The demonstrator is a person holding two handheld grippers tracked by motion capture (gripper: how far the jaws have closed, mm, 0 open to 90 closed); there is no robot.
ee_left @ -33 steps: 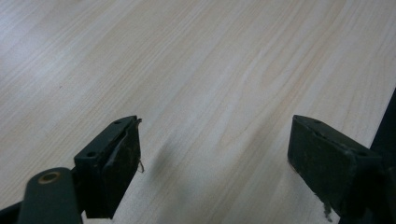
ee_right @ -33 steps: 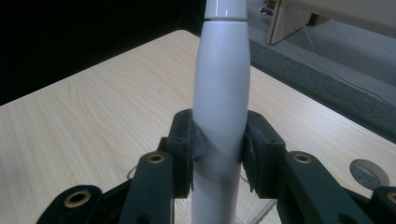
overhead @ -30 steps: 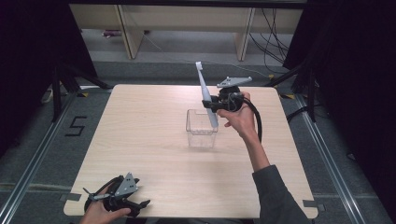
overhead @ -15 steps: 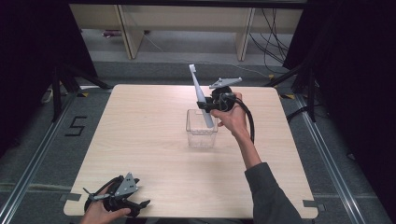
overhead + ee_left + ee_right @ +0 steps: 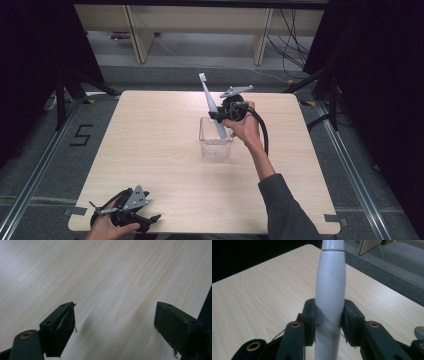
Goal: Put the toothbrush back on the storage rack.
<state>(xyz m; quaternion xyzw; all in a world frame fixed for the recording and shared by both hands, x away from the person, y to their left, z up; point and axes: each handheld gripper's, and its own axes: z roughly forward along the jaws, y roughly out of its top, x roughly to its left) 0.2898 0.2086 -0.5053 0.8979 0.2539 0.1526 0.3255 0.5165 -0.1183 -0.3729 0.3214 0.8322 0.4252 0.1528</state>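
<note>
Pale wood table (image 5: 150,150) carries a clear box (image 5: 216,140) a little toward its far edge. Right claw (image 5: 218,116) is clamped on a white electric toothbrush (image 5: 214,111), gripped mid-handle so its lower end can dip into the box, head tilted up and away. That forearm reaches in from the near right. Left claw (image 5: 150,218) rests open and empty at the near left corner.

A white electric toothbrush (image 5: 212,107) tilts, head up and leftward, its lower end inside the clear plastic box (image 5: 215,145) mid-table.
</note>
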